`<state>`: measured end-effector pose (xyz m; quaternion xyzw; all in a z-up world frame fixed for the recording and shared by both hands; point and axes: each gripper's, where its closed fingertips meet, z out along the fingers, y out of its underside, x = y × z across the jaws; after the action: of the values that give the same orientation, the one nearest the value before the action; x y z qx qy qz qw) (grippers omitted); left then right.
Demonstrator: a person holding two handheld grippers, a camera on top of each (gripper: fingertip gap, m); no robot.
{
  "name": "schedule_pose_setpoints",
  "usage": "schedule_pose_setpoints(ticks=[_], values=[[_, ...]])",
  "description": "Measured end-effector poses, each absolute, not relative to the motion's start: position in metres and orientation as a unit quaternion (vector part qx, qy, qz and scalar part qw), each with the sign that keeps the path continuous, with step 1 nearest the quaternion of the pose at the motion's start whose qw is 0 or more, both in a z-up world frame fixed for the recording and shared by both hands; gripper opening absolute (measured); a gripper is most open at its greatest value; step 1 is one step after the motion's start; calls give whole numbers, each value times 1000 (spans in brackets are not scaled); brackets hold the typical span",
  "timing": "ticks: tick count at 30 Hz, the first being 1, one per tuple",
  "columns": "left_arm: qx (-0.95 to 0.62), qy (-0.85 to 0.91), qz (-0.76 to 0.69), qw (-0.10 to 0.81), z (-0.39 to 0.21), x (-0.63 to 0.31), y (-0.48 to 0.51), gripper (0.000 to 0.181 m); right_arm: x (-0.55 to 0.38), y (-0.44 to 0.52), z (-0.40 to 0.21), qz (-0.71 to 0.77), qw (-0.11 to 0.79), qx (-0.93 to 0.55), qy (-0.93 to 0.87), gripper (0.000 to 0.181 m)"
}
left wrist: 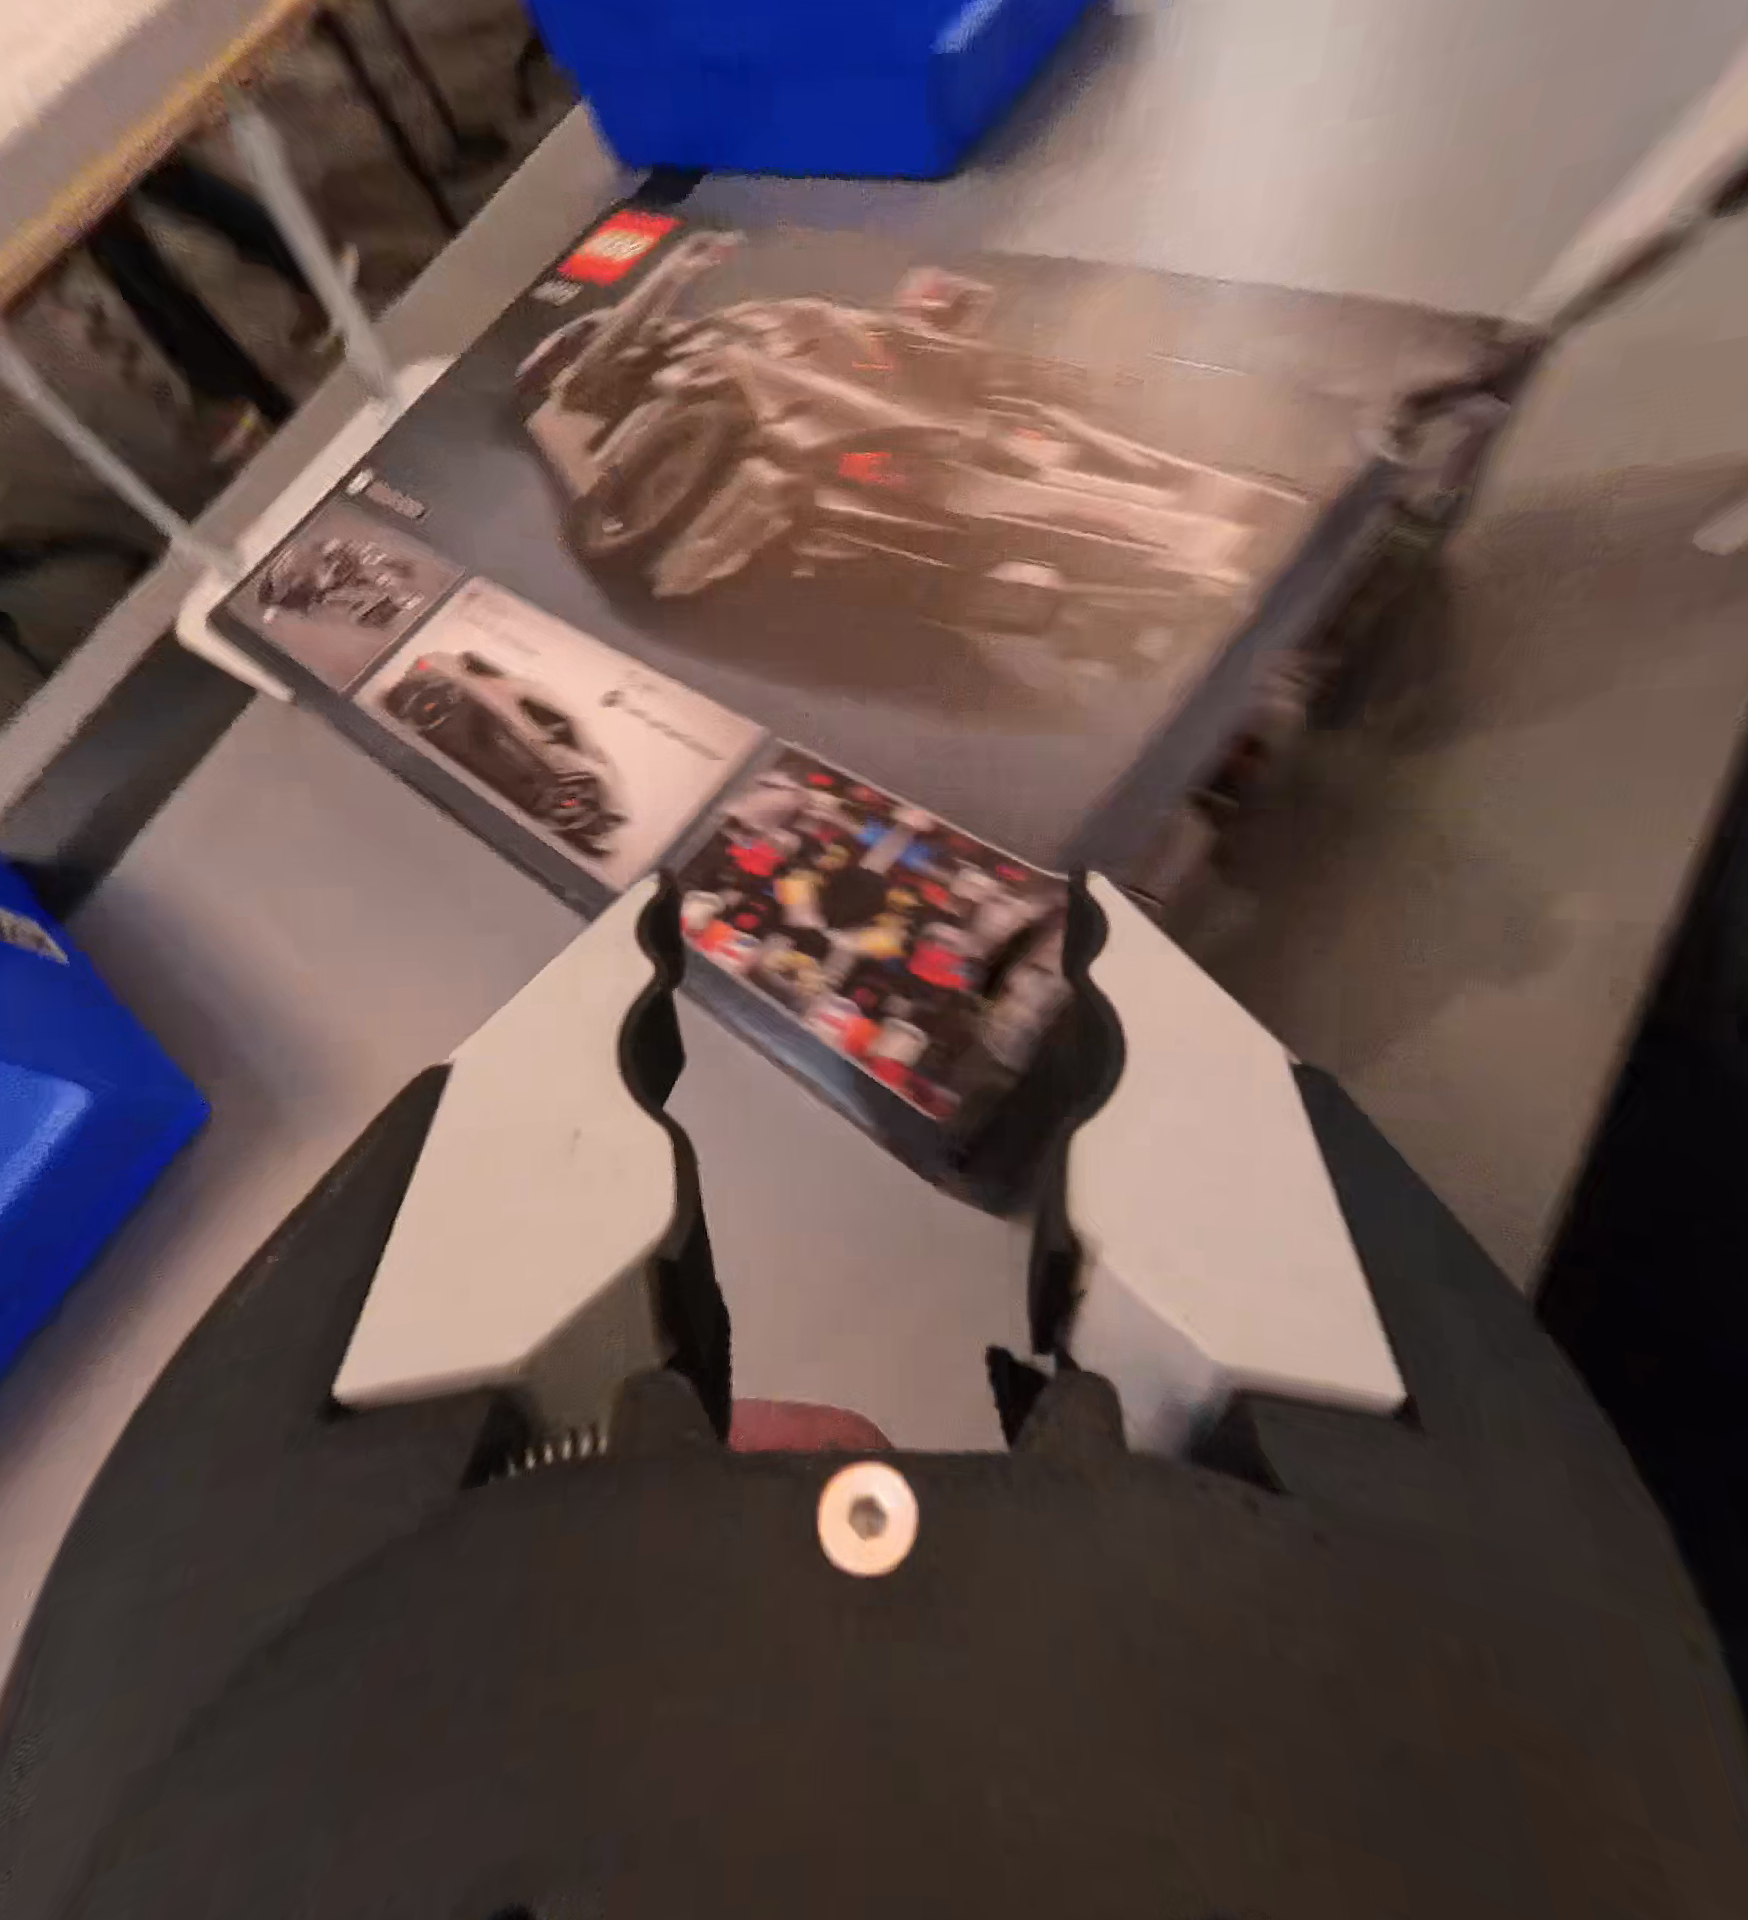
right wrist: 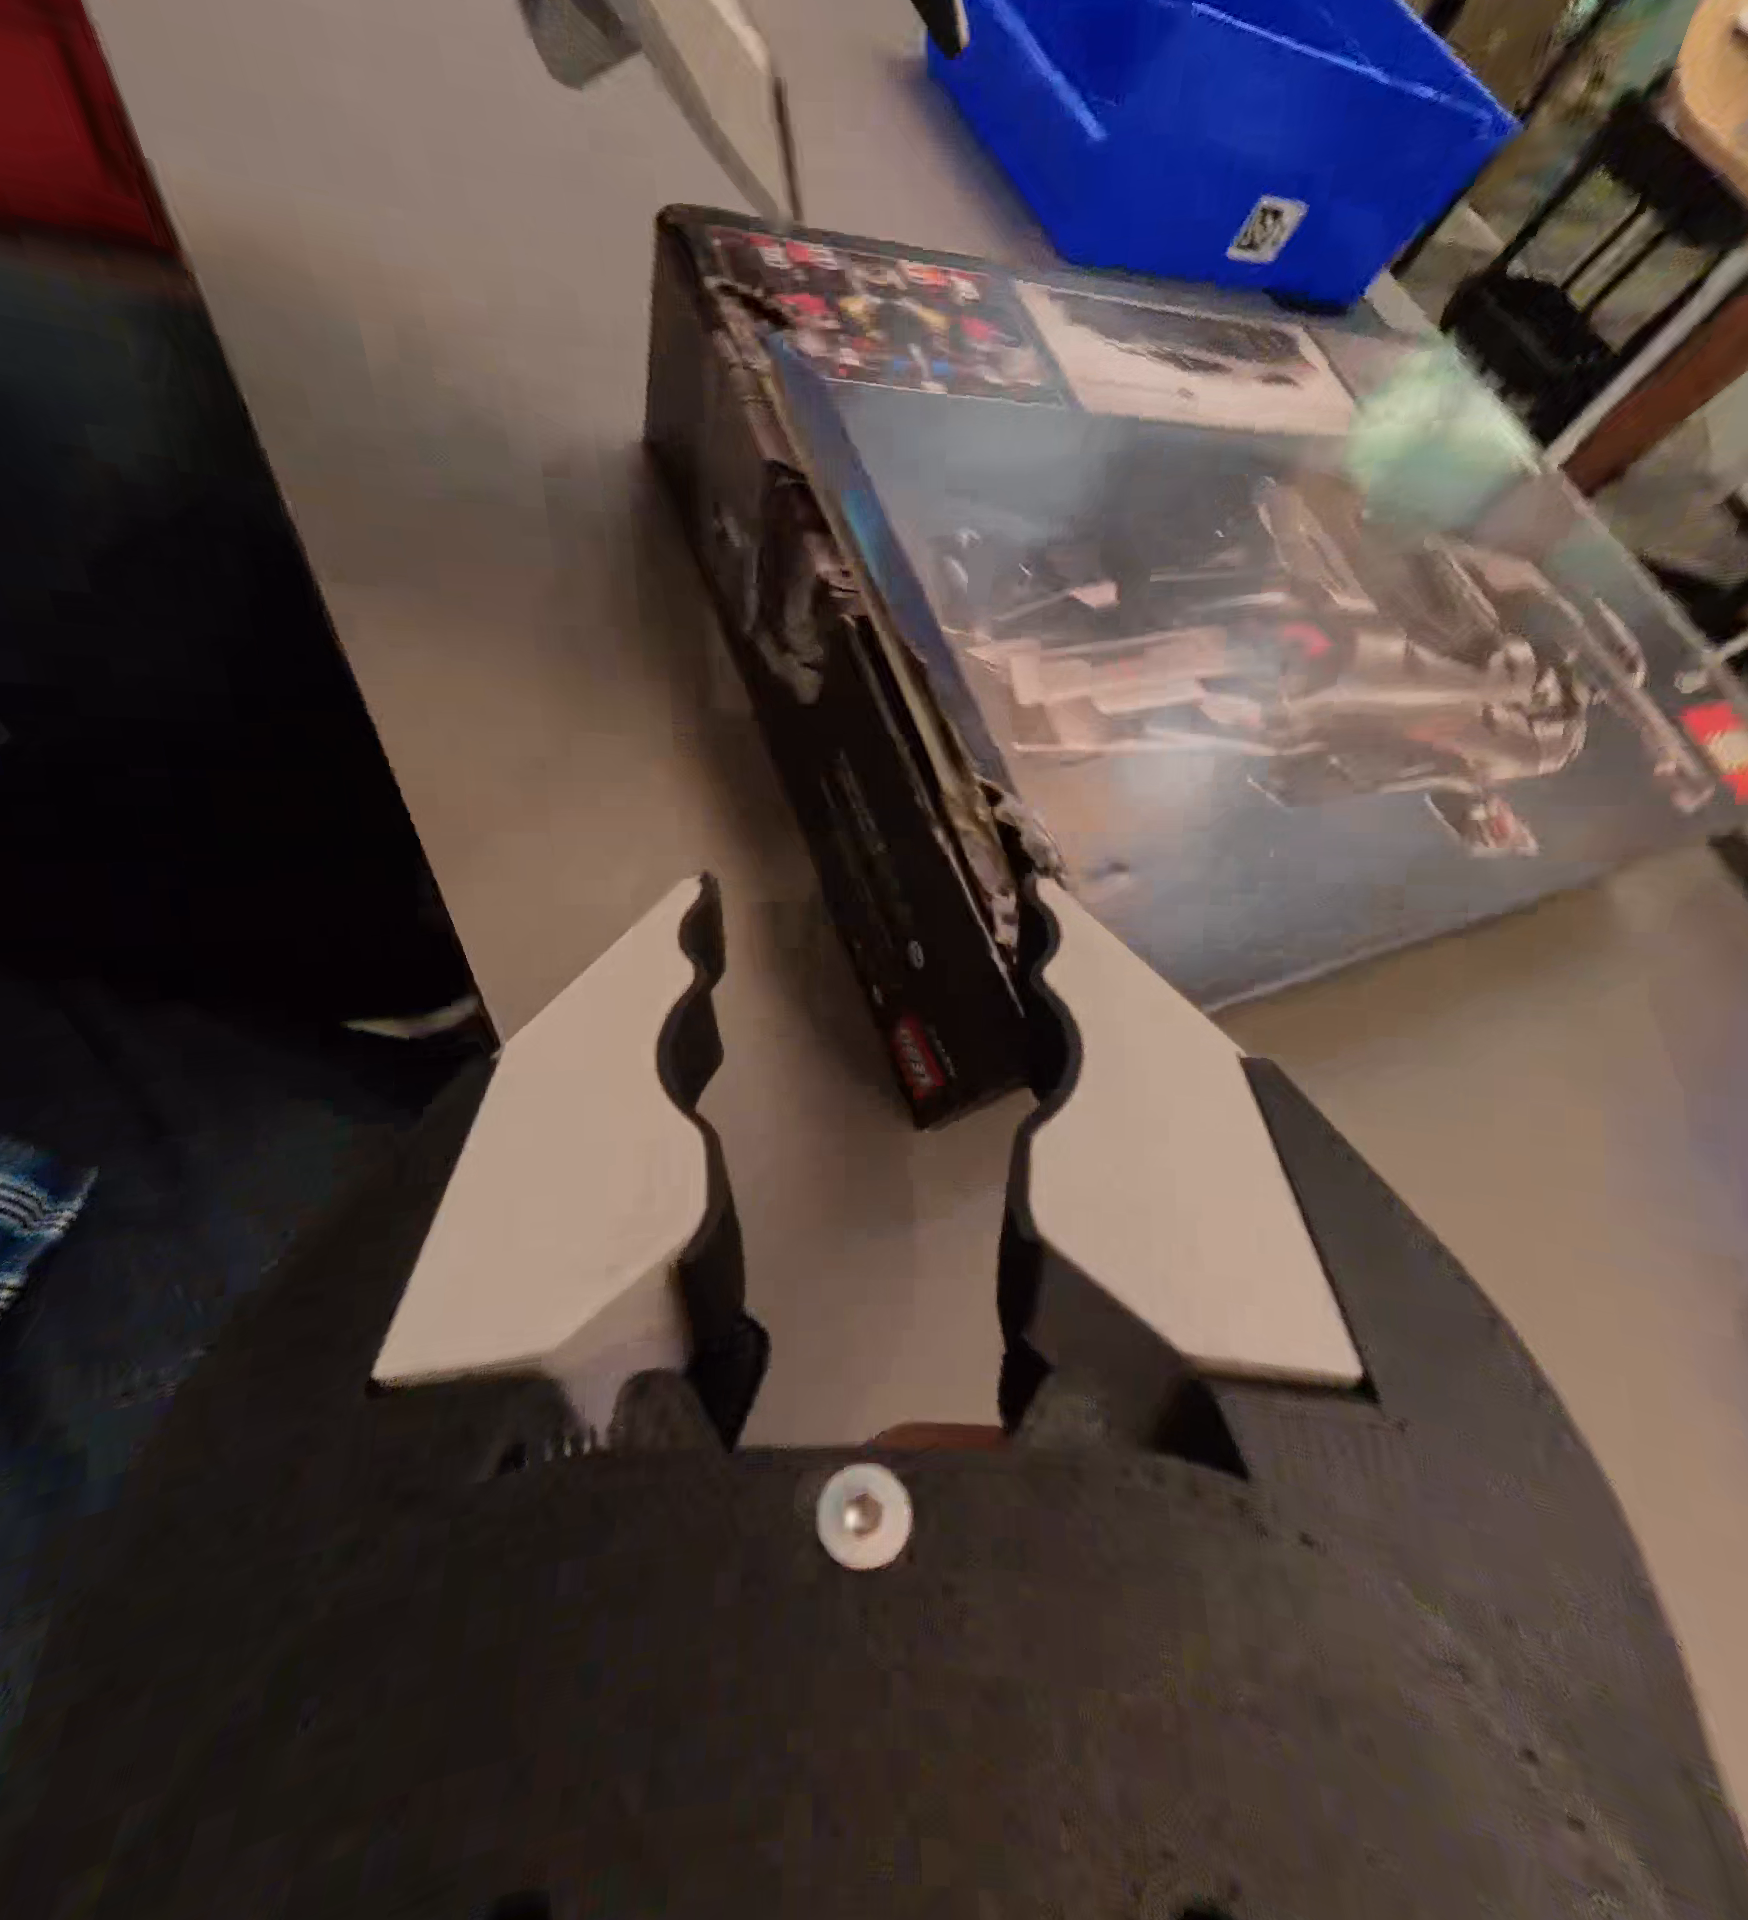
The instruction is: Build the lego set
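A large dark lego set box (left wrist: 849, 499) with a picture of a black car lies flat on the grey table (left wrist: 330, 935). My left gripper (left wrist: 872, 904) is open and empty, above the box's near corner. In the right wrist view the same box (right wrist: 1265, 623) lies flat with its torn side flap (right wrist: 870, 727) facing me. My right gripper (right wrist: 875, 904) is open and empty, its fingertips just short of the box's near torn corner.
A blue bin (left wrist: 808, 83) stands beyond the box, and another blue bin (left wrist: 8, 1122) sits at the left. The blue bin also shows in the right wrist view (right wrist: 1213, 135). A dark chair or cloth (right wrist: 122, 623) lies off the table's left edge. Another table (left wrist: 49, 135) stands beyond.
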<state>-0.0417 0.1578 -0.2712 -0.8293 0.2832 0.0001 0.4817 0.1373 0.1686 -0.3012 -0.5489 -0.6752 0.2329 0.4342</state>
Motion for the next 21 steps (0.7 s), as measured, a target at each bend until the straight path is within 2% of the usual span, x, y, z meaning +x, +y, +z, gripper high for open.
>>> schedule_pose_setpoints(ticks=[2,8,12,18,21], values=[[-816,338,23,468,-283,-18,126,61,133,166,-308,207,426,-545,-692,52],[-791,404,114,445,-315,1,108,51,122,169,-315,149,441,-521,-715,36],[-790,402,163,434,-325,-13,118,50,122,171,-315,138,440,-521,-718,30],[-791,403,158,433,-329,-13,120,52,122,170,-316,134,443,-522,-716,35],[-786,416,172,424,-331,-13,120,51,121,171,-317,130,442,-522,-718,31]])
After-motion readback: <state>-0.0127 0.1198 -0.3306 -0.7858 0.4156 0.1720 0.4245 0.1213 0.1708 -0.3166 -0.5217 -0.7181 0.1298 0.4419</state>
